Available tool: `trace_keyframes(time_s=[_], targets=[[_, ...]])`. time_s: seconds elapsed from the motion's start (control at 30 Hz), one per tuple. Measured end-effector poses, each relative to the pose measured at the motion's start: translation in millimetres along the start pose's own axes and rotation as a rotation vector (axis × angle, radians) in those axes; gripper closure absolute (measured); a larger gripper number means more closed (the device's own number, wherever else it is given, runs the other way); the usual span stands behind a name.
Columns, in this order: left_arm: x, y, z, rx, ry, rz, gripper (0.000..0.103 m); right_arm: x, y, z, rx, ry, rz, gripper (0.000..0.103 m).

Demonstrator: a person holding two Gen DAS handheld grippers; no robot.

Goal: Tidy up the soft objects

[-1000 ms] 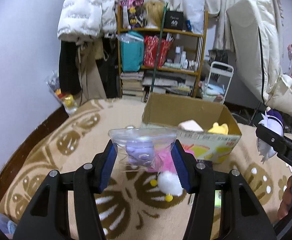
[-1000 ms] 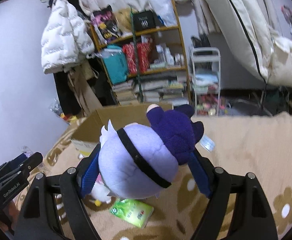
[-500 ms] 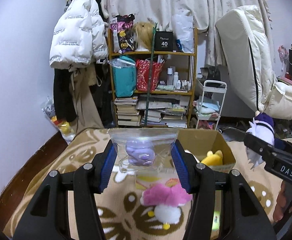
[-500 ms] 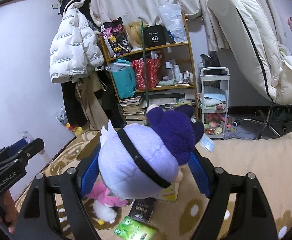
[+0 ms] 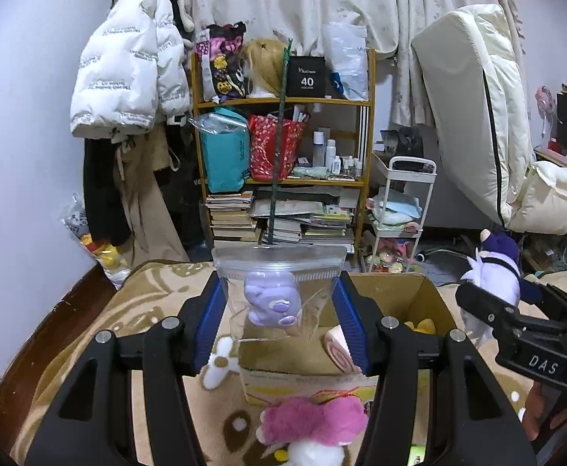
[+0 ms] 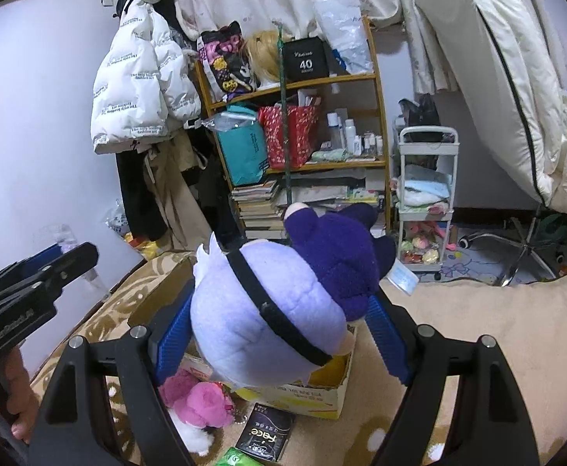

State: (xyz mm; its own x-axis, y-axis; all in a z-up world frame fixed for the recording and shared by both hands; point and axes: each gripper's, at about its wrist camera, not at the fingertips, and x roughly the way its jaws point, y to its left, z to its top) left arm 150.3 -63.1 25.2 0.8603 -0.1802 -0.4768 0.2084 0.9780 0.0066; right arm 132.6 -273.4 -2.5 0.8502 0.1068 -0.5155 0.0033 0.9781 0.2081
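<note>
While both claws stay loaded, the left claw (image 5: 279,310), clamped on a bagged toy (image 5: 271,299), hangs directly above the cardboard box (image 5: 431,303); the right claw (image 6: 279,322) grips a plush doll (image 6: 260,310).

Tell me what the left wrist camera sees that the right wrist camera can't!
Only the left wrist view shows the clear zip bag with a small purple toy inside, pinched by the left hand-held gripper, plus a yellow plush inside the cardboard box.

Only the right wrist view shows the black packet and green packet on the rug.

Both show the box, the pink plush in front of it, the lavender doll squeezed by the right hand-held gripper, and the bookshelf.
</note>
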Motion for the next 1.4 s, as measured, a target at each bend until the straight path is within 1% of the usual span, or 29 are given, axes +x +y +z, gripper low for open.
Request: trace_keyframes(time_s=[0.13, 0.4, 0.53, 0.67, 0.97, 1.1, 1.23, 1.4], targets=[[15, -3, -2, 0.019, 0.018, -0.003, 0.049, 12, -1, -2, -0.004, 0.021, 0.004, 0.017], [42, -3, -12, 0.013, 0.073, -0.012, 0.049, 28, -6, -8, 0.002, 0.046, 0.0, 0.017], [53, 2, -16, -0.022, 0.109, -0.049, 0.049, 36, -9, -11, 0.009, 0.06, 0.0, 0.016], [56, 4, -18, -0.023, 0.11, -0.047, 0.049, 40, -10, -13, 0.0, 0.063, 0.003, 0.015], [68, 0, -22, -0.026, 0.13, -0.095, 0.049, 48, -10, -16, -0.009, 0.073, -0.005, 0.015], [72, -7, -23, -0.002, 0.136, -0.092, 0.049, 48, -11, -17, -0.01, 0.072, -0.003, 0.015], [80, -7, -26, -0.013, 0.168, -0.089, 0.048, 49, -10, -18, -0.003, 0.087, 0.011, 0.013], [84, -5, -26, -0.021, 0.185, -0.081, 0.048, 51, -11, -20, 0.007, 0.116, 0.021, 0.009]])
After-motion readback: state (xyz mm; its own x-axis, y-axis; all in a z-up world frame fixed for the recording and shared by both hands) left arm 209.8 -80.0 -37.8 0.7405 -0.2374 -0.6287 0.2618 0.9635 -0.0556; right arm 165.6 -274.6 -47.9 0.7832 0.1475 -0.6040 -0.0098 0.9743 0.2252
